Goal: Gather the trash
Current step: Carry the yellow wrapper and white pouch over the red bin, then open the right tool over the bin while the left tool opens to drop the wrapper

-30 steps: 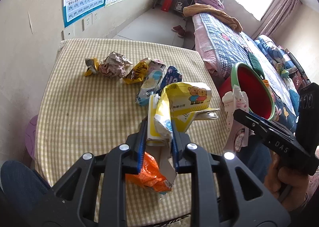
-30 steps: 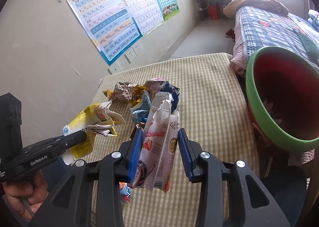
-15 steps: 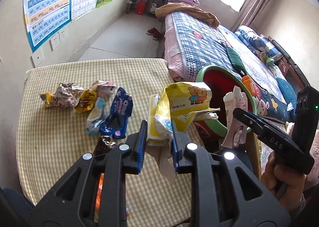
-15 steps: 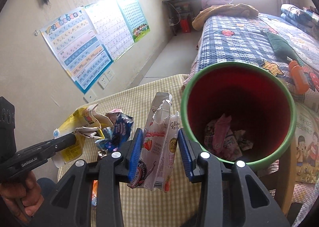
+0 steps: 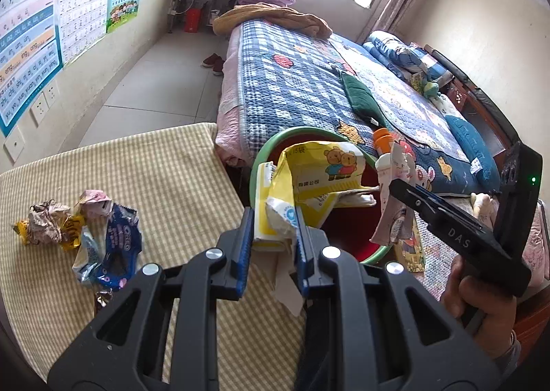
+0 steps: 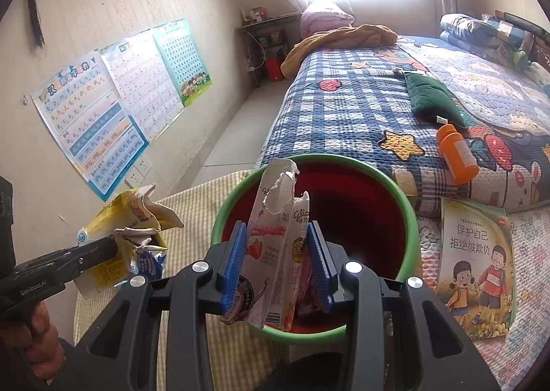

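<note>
My left gripper [image 5: 273, 219] is shut on a torn yellow packet [image 5: 316, 171] printed with cartoon bears, held above the table's right edge beside the bin. My right gripper [image 6: 276, 234] is shut on a torn pink-and-white snack box [image 6: 275, 219], which hangs over the mouth of the red bin with a green rim [image 6: 410, 219]. The same bin [image 5: 266, 154] shows behind the yellow packet in the left wrist view. The left gripper with the yellow packet [image 6: 127, 215] appears at the left of the right wrist view, and the right gripper [image 5: 395, 185] at the right of the left wrist view.
Several crumpled wrappers [image 5: 103, 236] lie on the checked tablecloth [image 5: 172, 167] at the left. A quilted bed [image 6: 361, 99] stands behind the bin with an orange bottle [image 6: 457, 154] on it. A children's book [image 6: 477, 267] lies to the right of the bin. A hand [image 5: 481, 305] holds the right gripper.
Both grippers have swung right, away from the table's middle and toward the bin, each keeping its trash. The bin now fills the centre of the right wrist view.
</note>
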Available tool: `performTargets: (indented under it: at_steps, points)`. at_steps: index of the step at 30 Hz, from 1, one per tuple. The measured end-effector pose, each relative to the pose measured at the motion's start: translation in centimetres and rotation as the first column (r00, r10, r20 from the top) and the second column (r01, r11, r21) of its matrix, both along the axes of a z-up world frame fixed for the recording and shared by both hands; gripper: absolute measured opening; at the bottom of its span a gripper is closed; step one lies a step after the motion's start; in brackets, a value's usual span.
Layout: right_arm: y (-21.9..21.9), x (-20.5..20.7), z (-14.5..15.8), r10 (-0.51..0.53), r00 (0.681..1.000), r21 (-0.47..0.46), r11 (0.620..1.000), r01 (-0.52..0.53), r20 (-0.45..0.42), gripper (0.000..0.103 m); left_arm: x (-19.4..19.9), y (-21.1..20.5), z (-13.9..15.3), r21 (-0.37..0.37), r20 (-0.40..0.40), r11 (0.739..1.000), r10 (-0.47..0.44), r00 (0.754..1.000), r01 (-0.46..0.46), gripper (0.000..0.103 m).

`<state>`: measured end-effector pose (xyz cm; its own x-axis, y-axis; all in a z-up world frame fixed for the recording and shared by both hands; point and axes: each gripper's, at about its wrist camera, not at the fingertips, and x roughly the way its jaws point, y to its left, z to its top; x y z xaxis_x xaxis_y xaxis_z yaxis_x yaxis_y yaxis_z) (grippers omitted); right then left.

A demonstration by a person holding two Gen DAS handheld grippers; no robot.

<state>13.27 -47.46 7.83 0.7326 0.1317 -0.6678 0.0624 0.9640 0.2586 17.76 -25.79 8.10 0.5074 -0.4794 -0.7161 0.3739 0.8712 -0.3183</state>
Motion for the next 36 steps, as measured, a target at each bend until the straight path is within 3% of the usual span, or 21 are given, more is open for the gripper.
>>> performTargets:
  at_steps: [19, 22, 26, 31, 36]
  points:
    - [-3.6, 2.4, -2.1, -0.035, 0.999, 0.011, 0.999, 0.035, -0.03, 0.037, 5.0, -6.2, -1.2, 0.013, -0.027, 0.997, -0.072, 0.997, 0.073, 0.022]
    - [-4.0, 2.7, -2.5, -0.044, 0.998, 0.013, 0.999, 0.044, -0.04, 0.044, 5.6, -6.9, -1.7, 0.015, -0.043, 0.996, -0.084, 0.996, 0.084, 0.025]
    - [-4.6, 2.7, -3.1, -0.057, 0.997, 0.014, 0.998, 0.058, -0.047, 0.05, 5.7, -6.6, -1.8, 0.008, -0.029, 0.998, -0.058, 0.998, 0.058, 0.054]
    - [-4.7, 2.4, -3.1, -0.065, 0.997, 0.021, 0.998, 0.066, -0.047, 0.063, 5.6, -5.1, -1.8, 0.001, -0.026, 1.0, -0.015, 1.0, 0.015, 0.069]
    - [-3.2, 1.7, -2.5, -0.052, 0.998, 0.005, 0.999, 0.052, -0.037, 0.083, 4.6, -2.8, -1.3, 0.005, -0.013, 1.0, 0.018, 1.0, -0.018, 0.087]
